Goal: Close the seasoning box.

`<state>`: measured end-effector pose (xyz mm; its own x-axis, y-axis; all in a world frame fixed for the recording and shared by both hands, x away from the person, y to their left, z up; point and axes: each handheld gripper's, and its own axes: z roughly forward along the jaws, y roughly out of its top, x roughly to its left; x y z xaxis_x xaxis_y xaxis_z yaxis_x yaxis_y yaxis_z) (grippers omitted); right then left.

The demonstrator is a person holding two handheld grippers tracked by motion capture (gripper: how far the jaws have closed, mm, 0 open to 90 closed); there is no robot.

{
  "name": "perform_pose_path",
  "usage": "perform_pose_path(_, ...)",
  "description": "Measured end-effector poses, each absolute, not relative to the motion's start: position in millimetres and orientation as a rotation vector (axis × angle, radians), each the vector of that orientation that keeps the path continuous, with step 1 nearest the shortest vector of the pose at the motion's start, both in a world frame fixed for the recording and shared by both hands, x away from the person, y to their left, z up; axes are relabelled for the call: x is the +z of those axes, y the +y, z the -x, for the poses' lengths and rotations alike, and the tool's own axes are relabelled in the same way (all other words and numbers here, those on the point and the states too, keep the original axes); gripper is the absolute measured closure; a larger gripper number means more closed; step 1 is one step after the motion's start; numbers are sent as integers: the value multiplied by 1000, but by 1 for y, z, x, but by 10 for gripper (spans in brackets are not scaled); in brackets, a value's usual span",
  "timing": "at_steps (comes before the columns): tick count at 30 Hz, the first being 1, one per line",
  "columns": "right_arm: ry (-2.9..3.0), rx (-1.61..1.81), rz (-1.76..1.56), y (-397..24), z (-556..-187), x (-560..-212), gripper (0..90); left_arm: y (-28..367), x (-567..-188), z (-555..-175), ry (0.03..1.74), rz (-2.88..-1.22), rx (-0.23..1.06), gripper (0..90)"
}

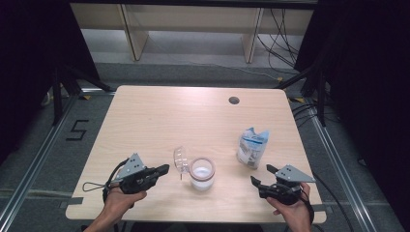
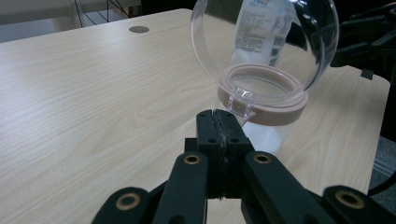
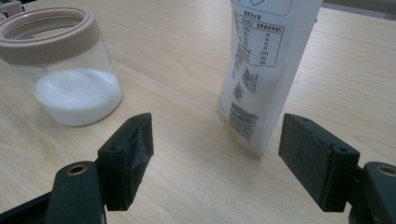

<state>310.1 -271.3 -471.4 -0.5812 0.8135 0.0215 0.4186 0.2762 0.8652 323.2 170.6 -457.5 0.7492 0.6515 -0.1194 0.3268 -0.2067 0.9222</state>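
Clear plastic jar (image 1: 201, 174), part-filled with white powder, stood low at centre of the high view on the pale counter (image 1: 145, 125), hinged lid (image 2: 261, 42) flipped up for filling. Left hand-held gripper (image 2: 219, 114) clamped shut on nothing, just short of the lid's tab (apparently not touching). Right hand-held gripper (image 3: 215, 154) spread wide, aimed at the white pouch (image 3: 266, 60), ready to grasp.
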Motion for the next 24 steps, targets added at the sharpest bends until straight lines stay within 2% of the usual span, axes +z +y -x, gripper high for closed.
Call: perform_pose_path(24, 2121, 1229, -1125, -269, -308, -472, 277, 154, -451, -332, 714, -1845, 340, 886)
